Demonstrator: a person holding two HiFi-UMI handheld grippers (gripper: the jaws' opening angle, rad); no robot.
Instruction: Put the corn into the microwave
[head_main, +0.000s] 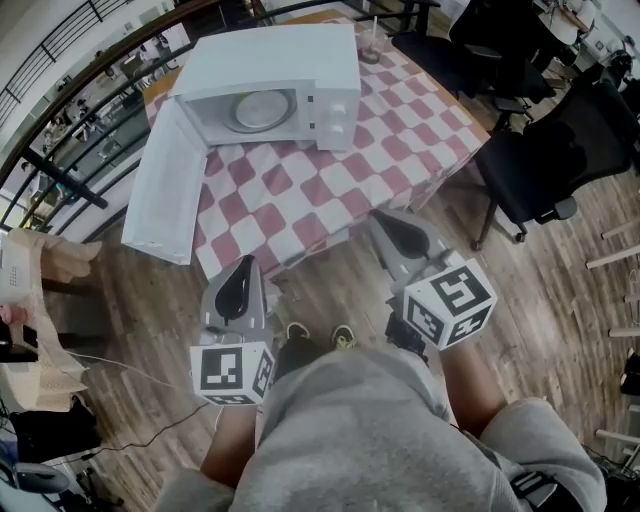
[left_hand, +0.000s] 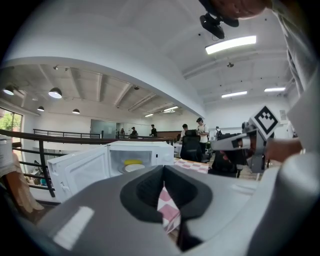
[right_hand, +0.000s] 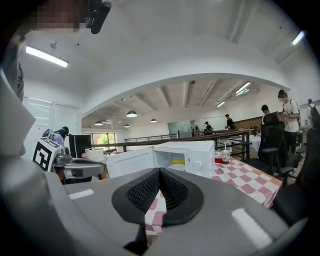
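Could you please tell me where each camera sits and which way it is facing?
Head view: on the person's head, looking steeply down at the open microwave on the checked table; shows a grey-clad torso, left tool and right tool.
Left gripper view: on the left tool, facing roughly level over its closed jaws toward the microwave; the right tool shows at right.
Right gripper view: on the right tool, likewise over closed jaws; the left tool shows at left.
Shared: both gripper views see a yellow item inside the microwave.
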